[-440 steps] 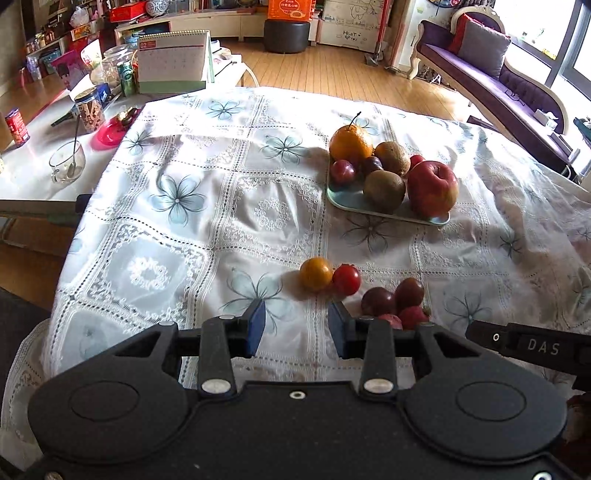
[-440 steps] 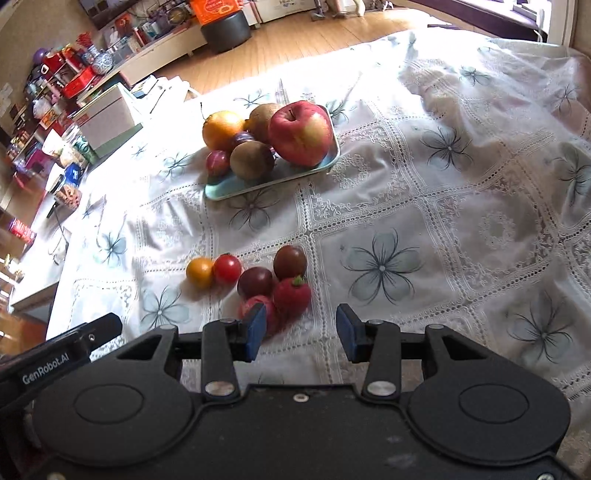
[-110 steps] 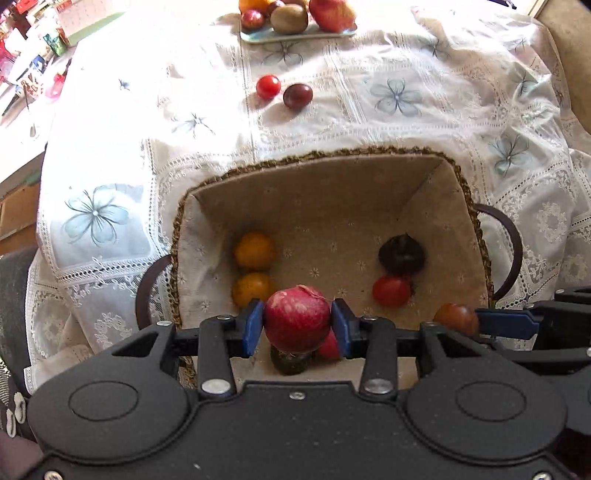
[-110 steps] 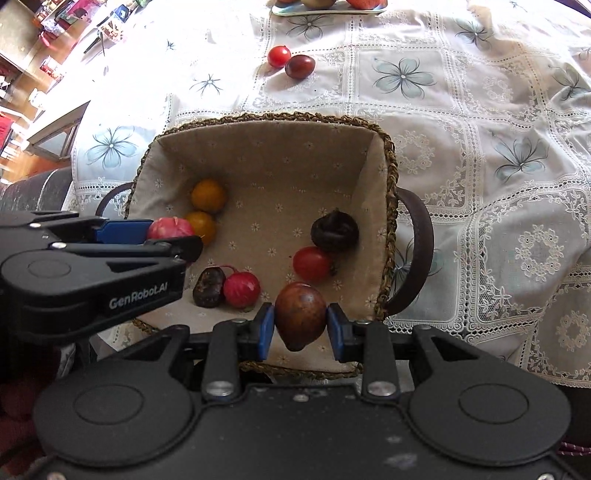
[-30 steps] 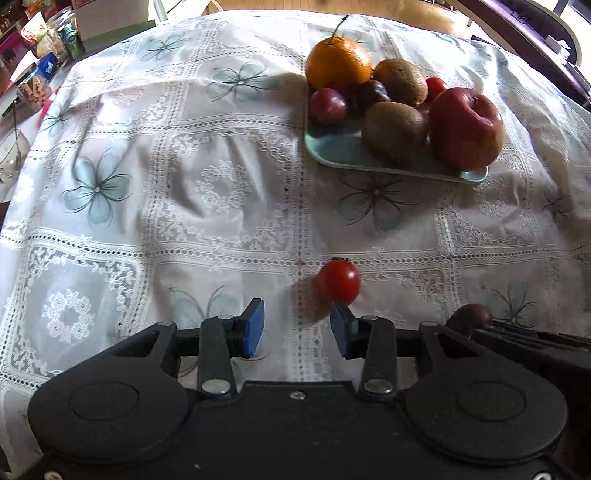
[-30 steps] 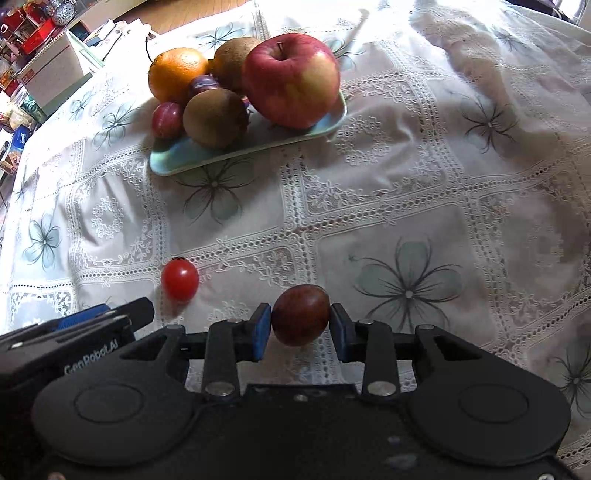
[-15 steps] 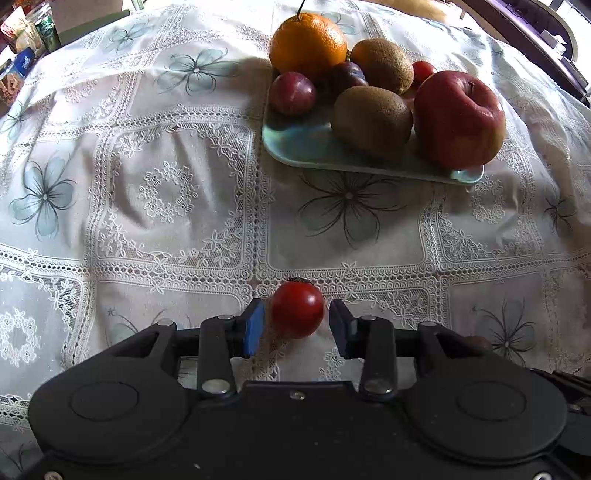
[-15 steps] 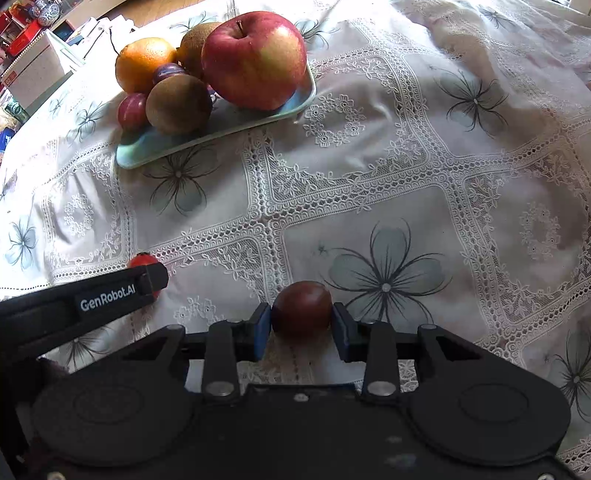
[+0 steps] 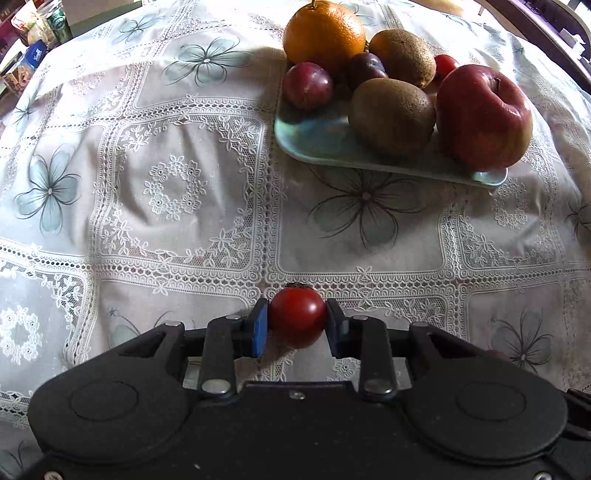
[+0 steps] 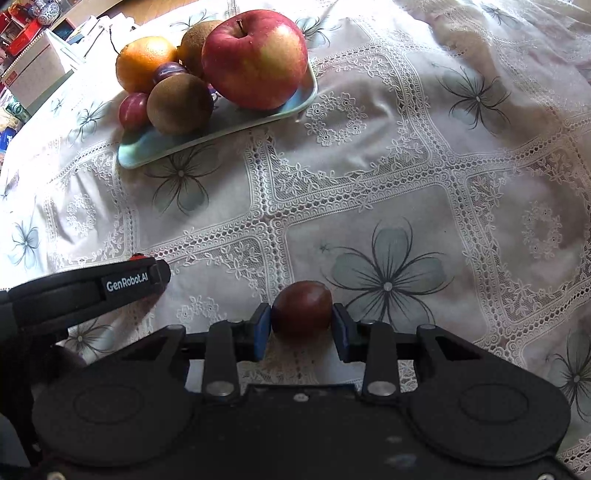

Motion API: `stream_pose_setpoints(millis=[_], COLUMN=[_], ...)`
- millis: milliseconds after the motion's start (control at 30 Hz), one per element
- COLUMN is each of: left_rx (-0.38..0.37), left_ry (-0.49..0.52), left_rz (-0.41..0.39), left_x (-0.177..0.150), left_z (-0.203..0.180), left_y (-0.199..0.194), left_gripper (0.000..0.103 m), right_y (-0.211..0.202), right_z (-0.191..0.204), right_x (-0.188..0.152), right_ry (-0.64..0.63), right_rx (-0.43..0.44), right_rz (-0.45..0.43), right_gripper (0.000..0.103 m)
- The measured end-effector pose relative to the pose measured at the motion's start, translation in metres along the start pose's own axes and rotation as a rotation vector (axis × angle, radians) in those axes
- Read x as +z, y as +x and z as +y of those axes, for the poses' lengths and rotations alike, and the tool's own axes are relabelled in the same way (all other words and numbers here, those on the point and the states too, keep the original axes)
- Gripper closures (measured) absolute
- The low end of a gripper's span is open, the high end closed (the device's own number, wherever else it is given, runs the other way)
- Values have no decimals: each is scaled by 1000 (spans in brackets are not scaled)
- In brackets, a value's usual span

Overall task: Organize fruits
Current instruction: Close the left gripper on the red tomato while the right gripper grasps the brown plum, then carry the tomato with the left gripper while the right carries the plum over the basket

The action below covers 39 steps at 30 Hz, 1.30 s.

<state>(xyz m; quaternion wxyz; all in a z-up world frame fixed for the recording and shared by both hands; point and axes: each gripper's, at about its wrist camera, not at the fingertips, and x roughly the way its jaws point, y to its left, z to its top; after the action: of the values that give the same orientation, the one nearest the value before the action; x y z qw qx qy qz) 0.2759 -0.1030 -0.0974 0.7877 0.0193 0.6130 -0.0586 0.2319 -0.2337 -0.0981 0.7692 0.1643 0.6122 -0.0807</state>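
My left gripper (image 9: 295, 328) is shut on a small red tomato (image 9: 297, 317), low over the lace tablecloth. In the right wrist view my right gripper (image 10: 301, 328) is shut on a dark red-brown plum (image 10: 301, 308) that touches the cloth. The left gripper's black finger (image 10: 110, 284) reaches in from the left there, with a sliver of the tomato (image 10: 137, 256) showing behind it. Further back, a pale green plate (image 9: 321, 144) holds a red apple (image 9: 484, 114), an orange (image 9: 323, 35), two kiwis and small plums. The basket is out of view.
The white lace tablecloth (image 10: 406, 177) with blue flowers covers the table and lies wrinkled at the right. A white box (image 10: 33, 74) and shelves with clutter stand beyond the far left edge. Jars and cans (image 9: 33, 40) sit at the far left corner.
My left gripper moved forward around the tomato and shut on it. The right gripper crept slightly forward, still holding the dark plum. The left finger reached further into the right view.
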Motion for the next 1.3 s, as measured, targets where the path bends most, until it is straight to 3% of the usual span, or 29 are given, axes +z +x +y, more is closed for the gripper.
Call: stream_pose_setpoints(millis=[167, 367, 533, 700, 1033, 1300], left_rx=[-28, -40, -94, -74, -59, -45], left_ry=[-33, -15, -3, 82, 206, 234], left_rz=[27, -37, -27, -47, 31, -74], left_x=[-1, -12, -37, -82, -187, -238], left_z=[10, 23, 34, 28, 20, 19], left_y=[-31, -101, -149, -184, -186, -180], left_gripper=[63, 63, 63, 63, 63, 63], right_y=[-27, -103, -170, -216, -213, -186], right_z=[-3, 3, 2, 3, -15, -28], right_x=[3, -11, -44, -93, -192, -240], right_ry=[16, -51, -127, -209, -319, -344], right_rx=[114, 168, 200, 174, 218, 159], right_rz=[45, -53, -147, -211, -156, -128], right_gripper=[66, 66, 66, 66, 66, 66])
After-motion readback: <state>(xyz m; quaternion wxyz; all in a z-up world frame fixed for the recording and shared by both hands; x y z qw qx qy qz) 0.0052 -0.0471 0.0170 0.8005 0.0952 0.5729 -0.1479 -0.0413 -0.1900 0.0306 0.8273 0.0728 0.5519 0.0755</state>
